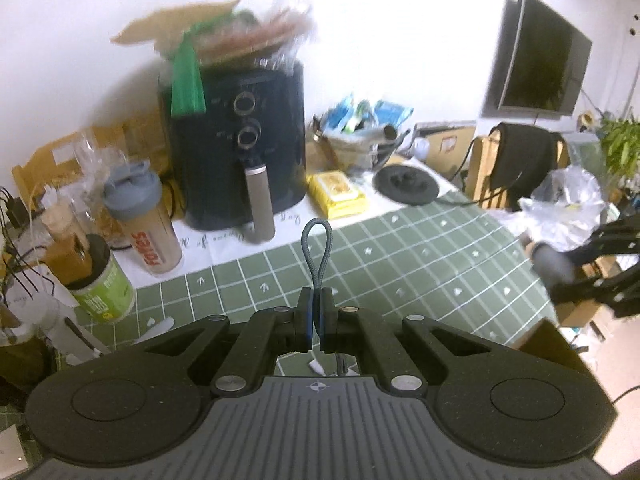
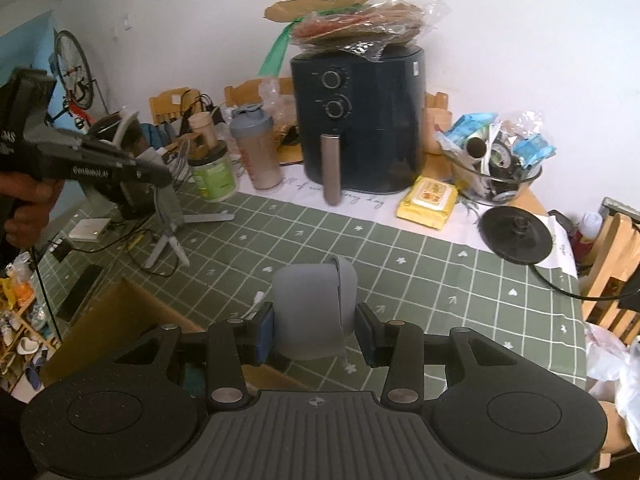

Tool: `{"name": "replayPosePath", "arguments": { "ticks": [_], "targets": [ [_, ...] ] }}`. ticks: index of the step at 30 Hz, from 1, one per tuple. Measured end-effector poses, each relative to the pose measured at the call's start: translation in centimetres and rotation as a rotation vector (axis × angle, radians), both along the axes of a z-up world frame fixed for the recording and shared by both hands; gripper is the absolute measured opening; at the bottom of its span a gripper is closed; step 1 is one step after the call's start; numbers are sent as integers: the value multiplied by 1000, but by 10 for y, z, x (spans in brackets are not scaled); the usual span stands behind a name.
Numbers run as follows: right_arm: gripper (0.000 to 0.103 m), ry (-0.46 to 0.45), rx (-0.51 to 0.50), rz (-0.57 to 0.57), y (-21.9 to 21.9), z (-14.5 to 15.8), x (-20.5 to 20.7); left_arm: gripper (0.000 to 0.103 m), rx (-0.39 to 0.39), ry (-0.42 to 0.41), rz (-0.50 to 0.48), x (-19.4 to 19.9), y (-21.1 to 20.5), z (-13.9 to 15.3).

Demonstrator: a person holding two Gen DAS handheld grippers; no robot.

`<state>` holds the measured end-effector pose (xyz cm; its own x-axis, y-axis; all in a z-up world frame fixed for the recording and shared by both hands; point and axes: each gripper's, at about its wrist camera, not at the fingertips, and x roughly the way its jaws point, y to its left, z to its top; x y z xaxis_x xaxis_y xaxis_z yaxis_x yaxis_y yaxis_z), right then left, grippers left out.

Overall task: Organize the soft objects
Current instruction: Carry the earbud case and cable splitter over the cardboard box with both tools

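Left edge: I see a green-labelled jar (image 1: 100,280) beside a shaker bottle (image 1: 144,220) with a grey lid, both on the table's left side among clear wrappers.
Left gripper (image 1: 316,320): my jaws are pressed together, pinching a grey braided cord loop (image 1: 319,248) that stands upright out of the pads, above the green checked tablecloth (image 1: 420,264).
Left gripper from the other camera: I see its black body (image 2: 100,168) at the left of the right wrist view, held by a hand (image 2: 24,208); its tips are blurred there.
Centre back: a dark air fryer (image 1: 240,144) stands on a white cloth strip, with a bag of flat breads (image 2: 360,20) on top of it.
Right gripper (image 2: 316,328): my jaws are spread partway and close on a grey soft pouch (image 2: 312,304) between the two blue pads; it sits upright, above the tablecloth near the table's front edge.
Right of fryer: a yellow wipes pack (image 2: 428,200) lies flat, just beside the fryer.
Further right: a glass bowl (image 2: 500,184) is stuffed with blue packets and odds, and a black round base (image 2: 516,236) lies in front of it with a cable running off.
Far right: I see a wooden chair (image 2: 616,256) at the table's end.
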<state>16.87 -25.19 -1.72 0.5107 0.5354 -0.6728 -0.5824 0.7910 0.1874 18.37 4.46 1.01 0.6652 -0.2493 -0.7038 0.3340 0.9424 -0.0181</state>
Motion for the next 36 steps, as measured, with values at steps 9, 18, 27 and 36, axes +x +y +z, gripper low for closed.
{"name": "replayPosePath", "arguments": {
  "ticks": [9,18,27,36],
  "targets": [
    [45,-5,28,59,0,6,-24,3,-25,-43,-13,-38,-20,32],
    [45,13,54,89,-4,1,-43,3,-58,-28,-40,-75,-41,36],
    [46,23,61,109,-7,-1,-63,7,-108,91,5,-98,-55,5],
    [46,55,40,133,-4,-14,-78,48,26,196,53,-122,-64,-35]
  ]
}}
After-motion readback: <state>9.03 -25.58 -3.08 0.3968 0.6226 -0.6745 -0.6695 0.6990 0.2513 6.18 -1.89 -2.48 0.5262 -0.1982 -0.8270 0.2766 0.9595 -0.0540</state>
